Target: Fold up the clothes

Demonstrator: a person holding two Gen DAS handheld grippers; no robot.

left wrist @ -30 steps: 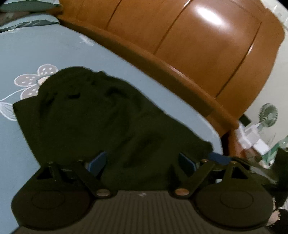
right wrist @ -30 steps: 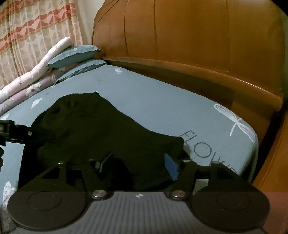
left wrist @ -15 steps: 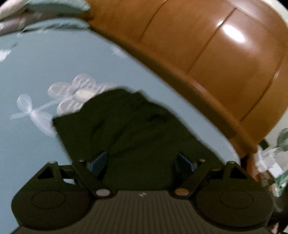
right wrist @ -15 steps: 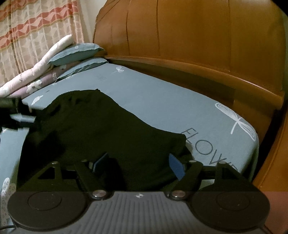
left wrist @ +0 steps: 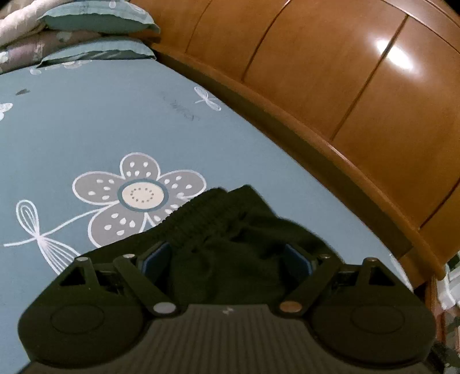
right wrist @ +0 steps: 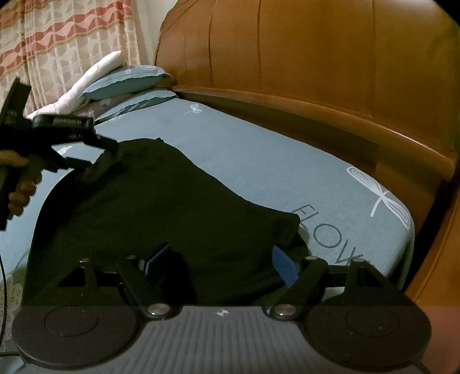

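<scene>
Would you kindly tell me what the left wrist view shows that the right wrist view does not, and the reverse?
Only the left wrist view: a large printed flower beside the garment's ribbed edge. Only the right wrist view: the curtain, the printed lettering and the left claw at the garment's far end. Both: the dark garment, blue sheet, pillows and wooden headboard.

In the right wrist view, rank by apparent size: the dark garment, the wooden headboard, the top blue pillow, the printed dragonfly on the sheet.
1. wooden headboard
2. dark garment; it lies nearer the camera, so these two are unsure
3. top blue pillow
4. printed dragonfly; close to the pillow in apparent size
</scene>
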